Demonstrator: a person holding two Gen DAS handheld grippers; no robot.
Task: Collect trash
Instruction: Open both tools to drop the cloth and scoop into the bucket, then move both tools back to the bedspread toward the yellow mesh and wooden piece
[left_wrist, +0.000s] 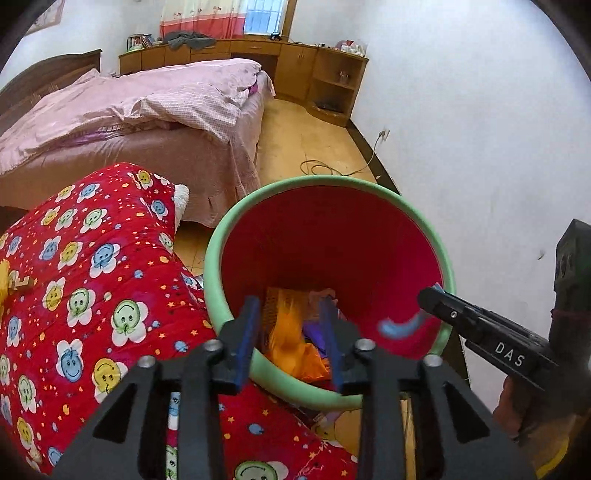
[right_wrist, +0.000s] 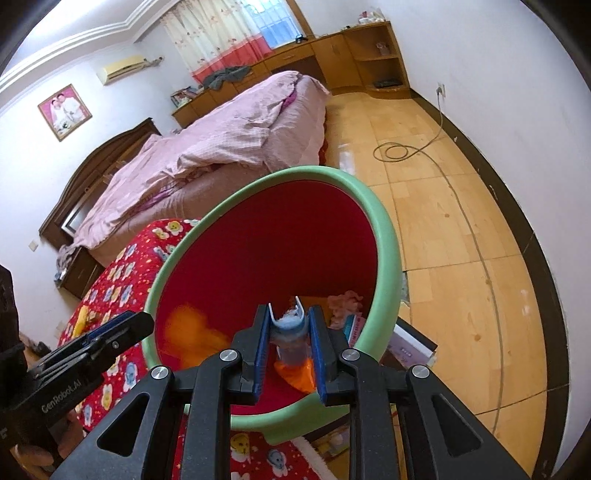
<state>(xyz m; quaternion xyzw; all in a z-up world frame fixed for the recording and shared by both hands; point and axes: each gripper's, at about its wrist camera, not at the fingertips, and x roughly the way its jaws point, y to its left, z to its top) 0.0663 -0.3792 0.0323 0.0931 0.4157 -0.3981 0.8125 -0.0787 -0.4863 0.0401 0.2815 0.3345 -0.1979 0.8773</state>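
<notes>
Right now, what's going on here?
A person with two handheld grippers is collecting trash in a bedroom. The right gripper is shut on a light blue wrapper and holds it over the open red bin with the green rim. The left gripper hangs open above the bin, holding nothing. Orange scraps already lie inside. The wrapper is not yet dropped.

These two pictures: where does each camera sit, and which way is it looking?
Left wrist: on the left gripper, looking down into the bin; its open fingers show, and the right gripper enters from the right.
Right wrist: on the right gripper, over the bin; its fingers pinch a blue scrap, left gripper at left.
Shared: bin, bed, red quilt.
</notes>
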